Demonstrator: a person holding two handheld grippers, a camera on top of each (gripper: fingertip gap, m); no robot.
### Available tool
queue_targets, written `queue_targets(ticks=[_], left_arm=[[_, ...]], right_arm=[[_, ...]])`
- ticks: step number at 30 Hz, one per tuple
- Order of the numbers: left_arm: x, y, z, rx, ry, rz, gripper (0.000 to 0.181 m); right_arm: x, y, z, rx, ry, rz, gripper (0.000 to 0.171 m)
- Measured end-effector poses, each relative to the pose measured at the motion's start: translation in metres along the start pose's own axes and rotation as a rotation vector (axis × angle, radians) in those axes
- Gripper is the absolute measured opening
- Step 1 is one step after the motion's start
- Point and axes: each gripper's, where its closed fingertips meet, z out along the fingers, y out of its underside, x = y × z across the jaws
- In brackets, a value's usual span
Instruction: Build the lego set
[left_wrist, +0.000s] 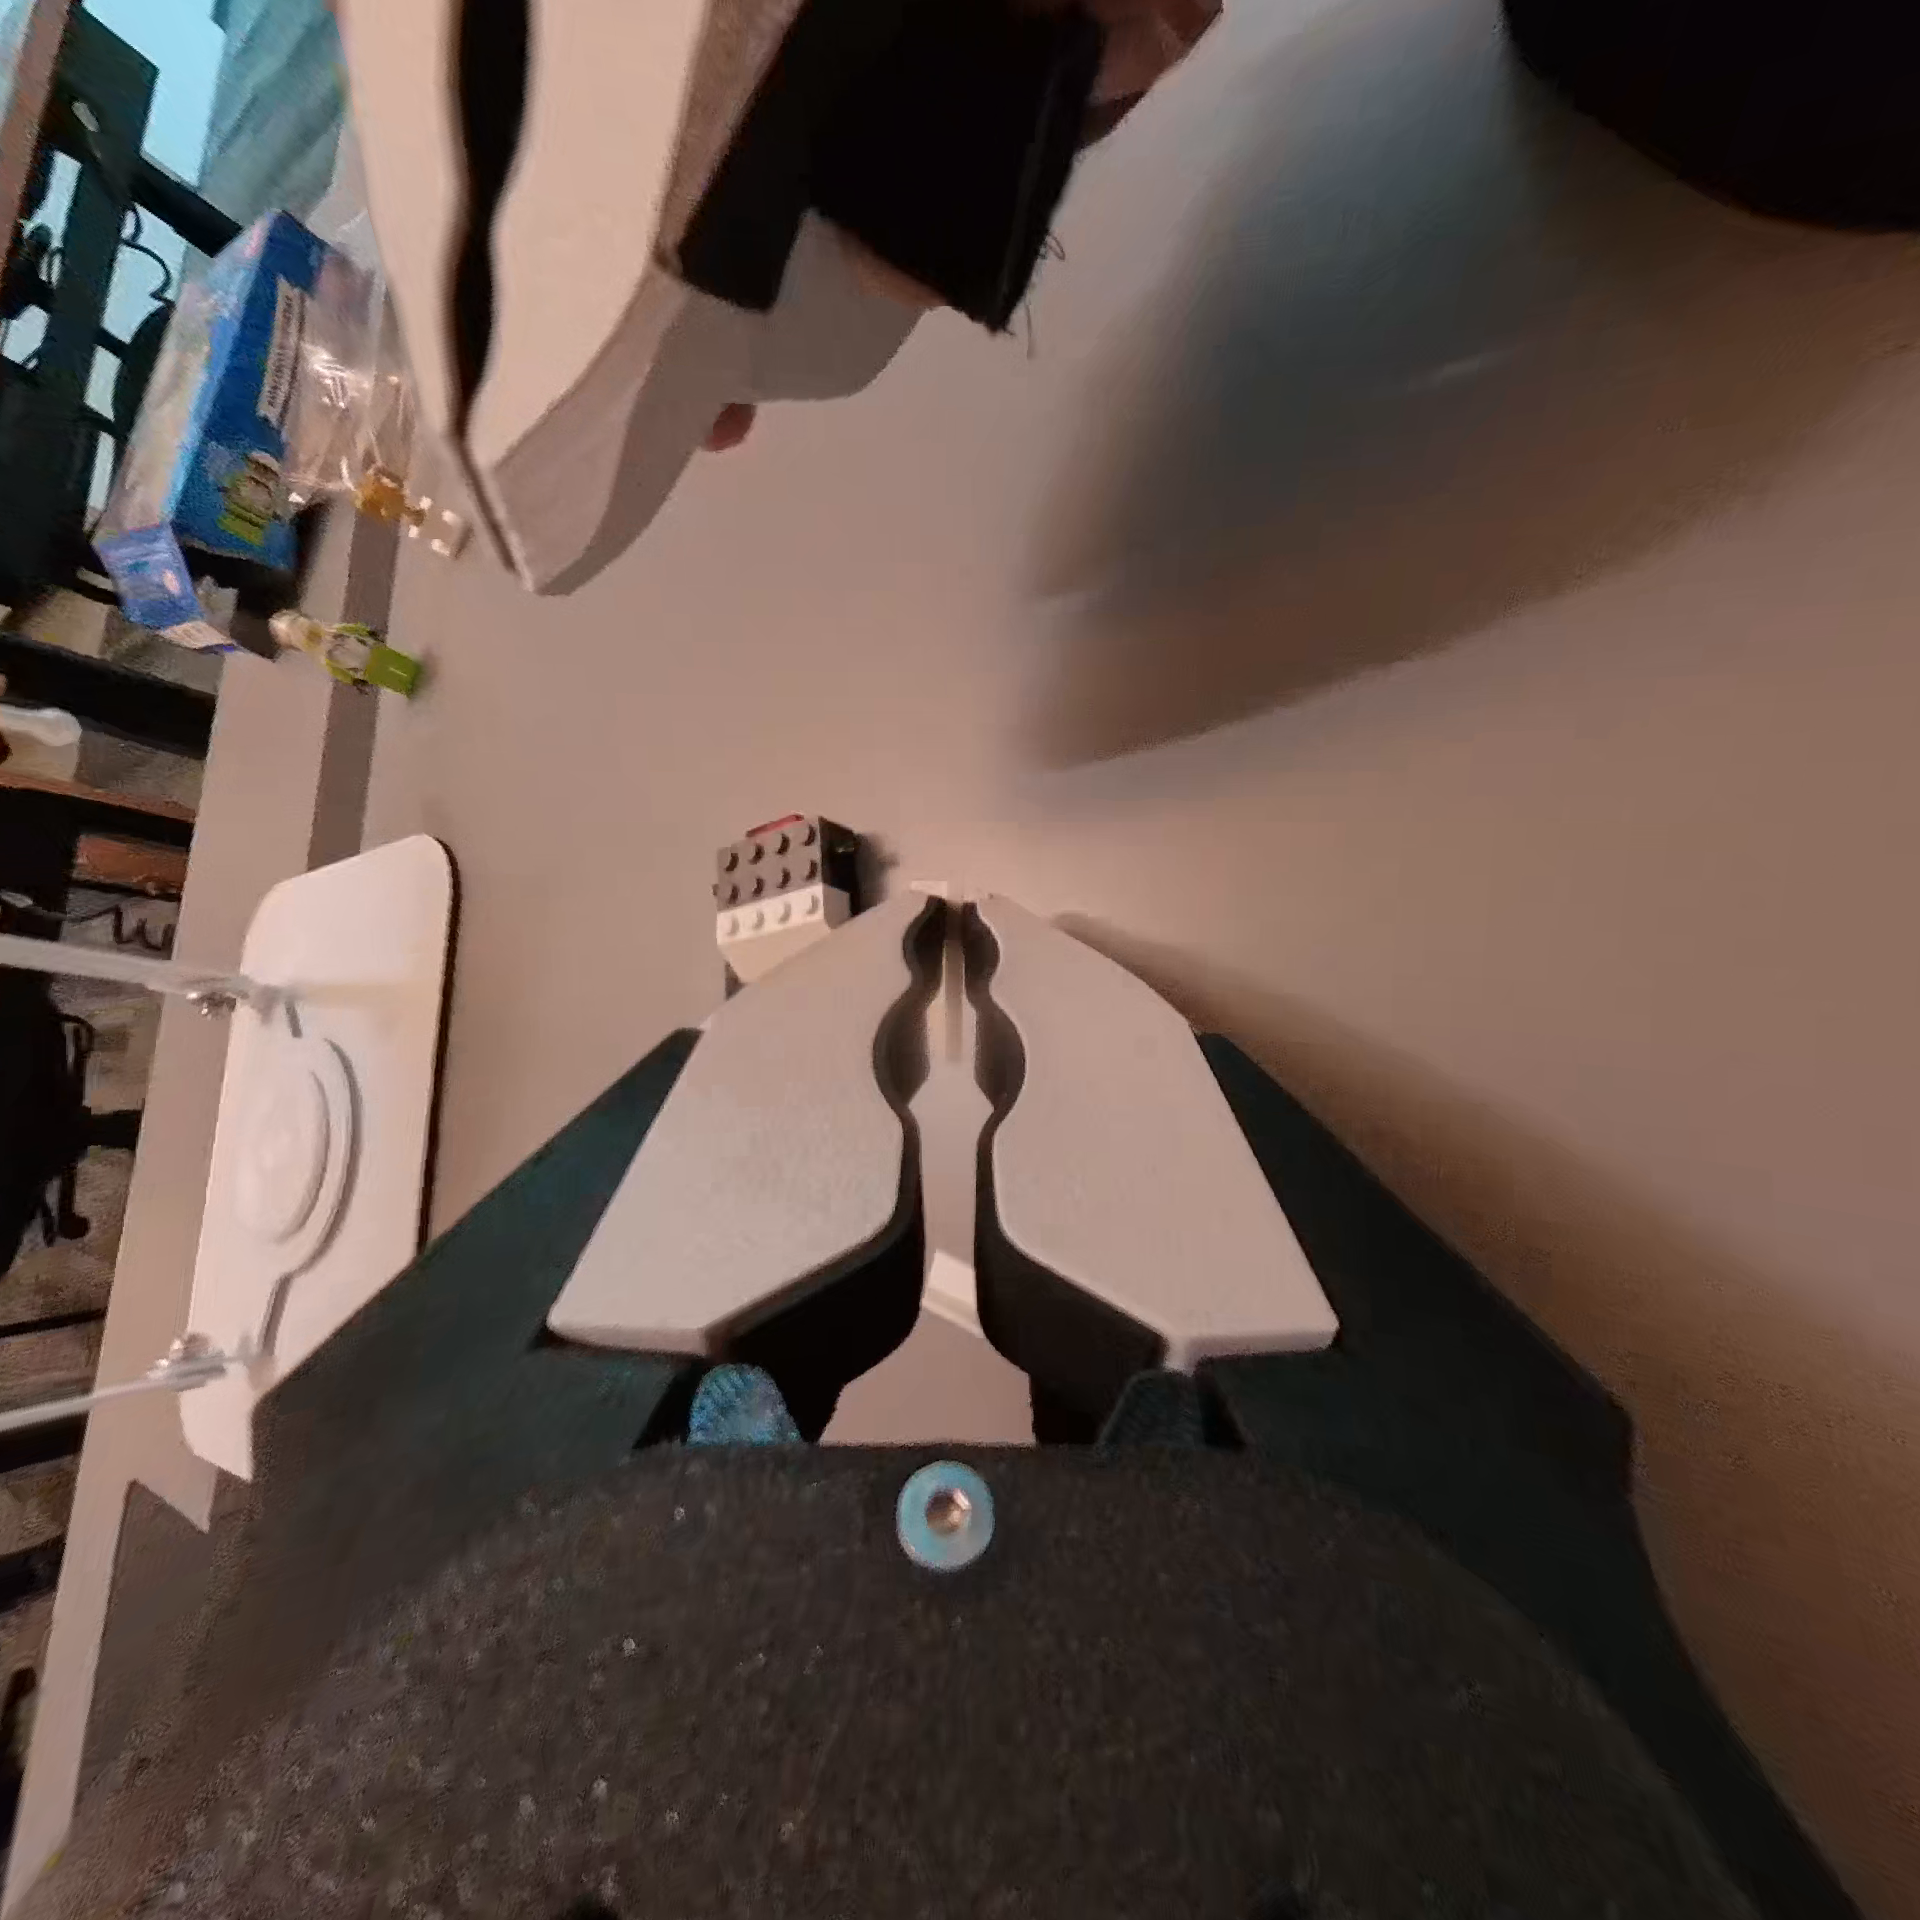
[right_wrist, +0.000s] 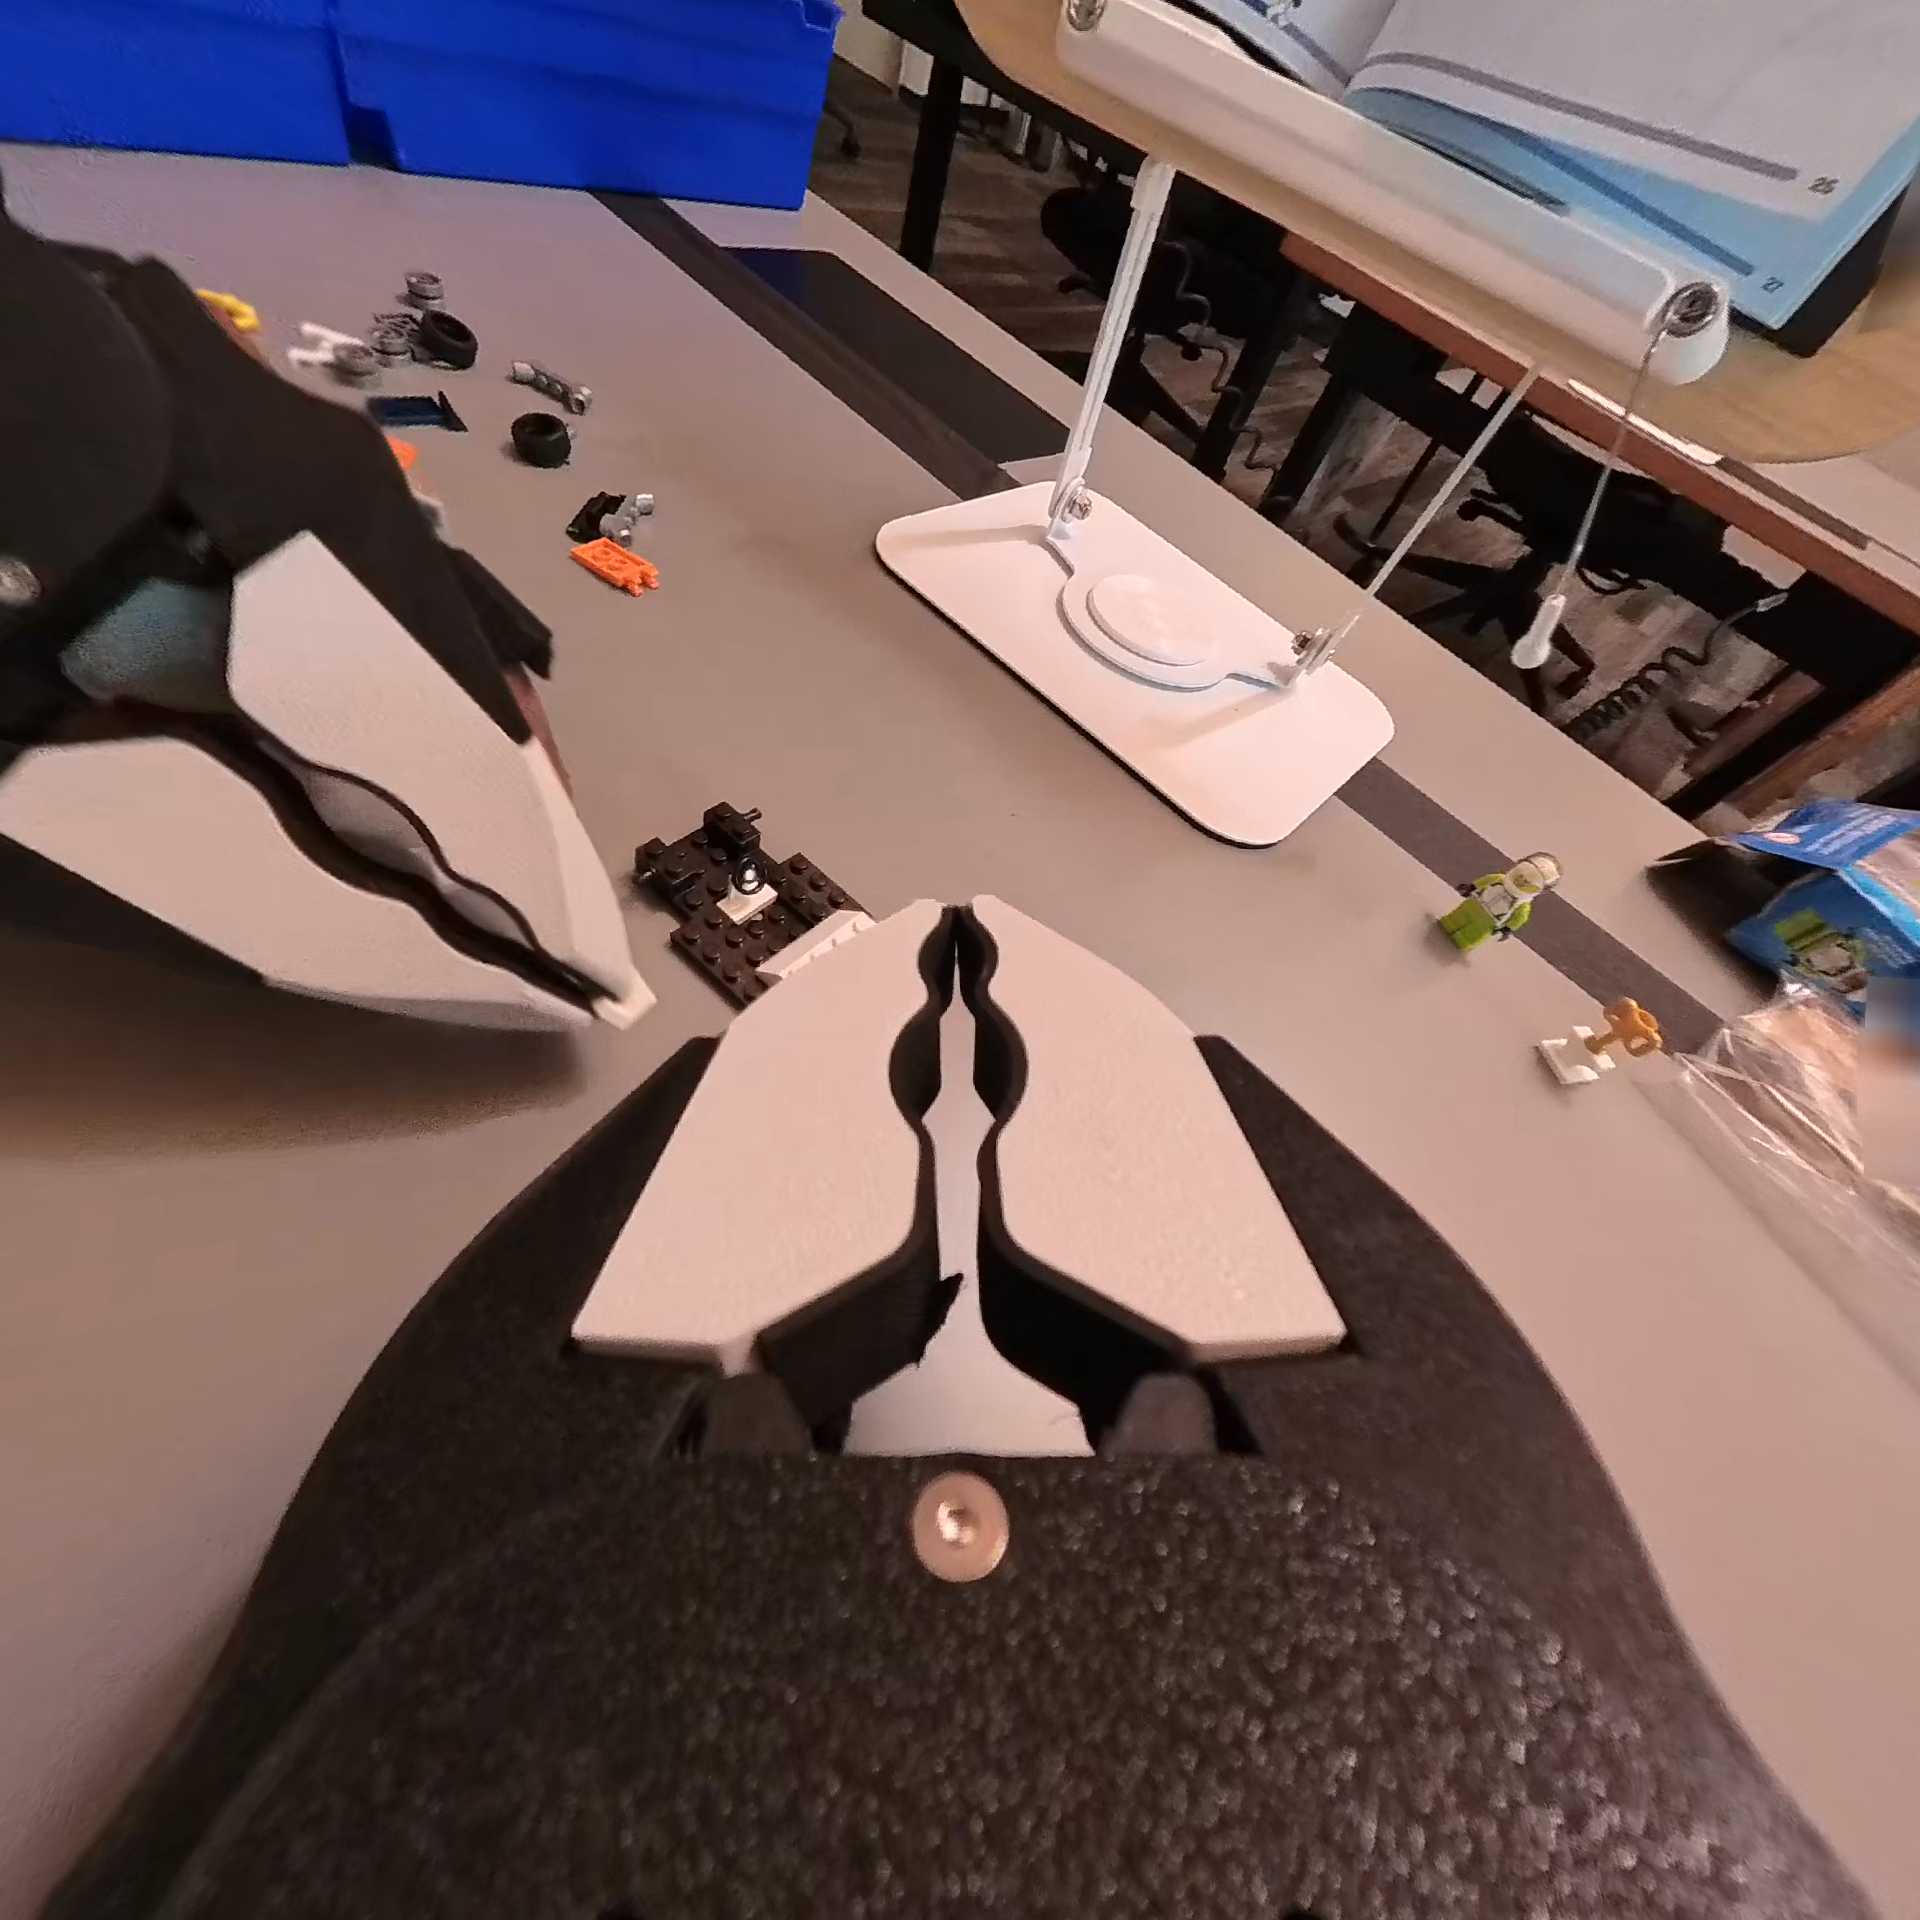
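Observation:
A partly built black Lego chassis (right_wrist: 748, 904) with a white piece on top lies on the grey table; in the left wrist view it (left_wrist: 779, 883) sits just left of my fingertips. My left gripper (left_wrist: 951, 904) is shut on a small white Lego piece (left_wrist: 935, 888), close above the table. In the right wrist view it (right_wrist: 613, 997) comes in from the left with the white piece (right_wrist: 634, 1006) at its tip. My right gripper (right_wrist: 954, 914) is shut, its tips right beside the chassis, with nothing visible between them. It shows blurred at the top of the left wrist view (left_wrist: 509, 540).
Loose parts lie at the far left: tyres (right_wrist: 442, 338) and an orange plate (right_wrist: 615, 566). A white booklet stand (right_wrist: 1143, 665) stands behind the chassis. A minifigure (right_wrist: 1496, 904), a gold trophy piece (right_wrist: 1605, 1034), a blue box (right_wrist: 1829, 914) and a plastic bag (right_wrist: 1818, 1122) are at the right. There is about 8 cm between the tips of the two grippers.

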Motion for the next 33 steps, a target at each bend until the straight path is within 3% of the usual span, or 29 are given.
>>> queue_targets(ticks=[4,11,15,21,33], left_arm=[[0.015,0.004,0.011,-0.048,0.067,0.011,0.011],[0.021,-0.010,-0.022,0.105,0.160,-0.278,0.020],[-0.002,0.015,-0.038,0.072,0.040,-0.391,0.012],[-0.018,0.049,-0.050,0.004,-0.066,-0.553,0.009],[-0.023,0.060,-0.055,-0.026,-0.161,-0.647,0.000]], right_arm=[[0.002,0.003,0.000,-0.013,0.005,-0.001,0.000],[0.000,0.006,0.001,-0.029,-0.010,-0.006,0.000],[-0.012,0.012,0.004,-0.067,-0.080,-0.001,0.000],[-0.058,0.037,0.005,-0.222,-0.314,-0.032,0.000],[-0.073,0.028,0.008,-0.186,-0.338,-0.046,0.002]])
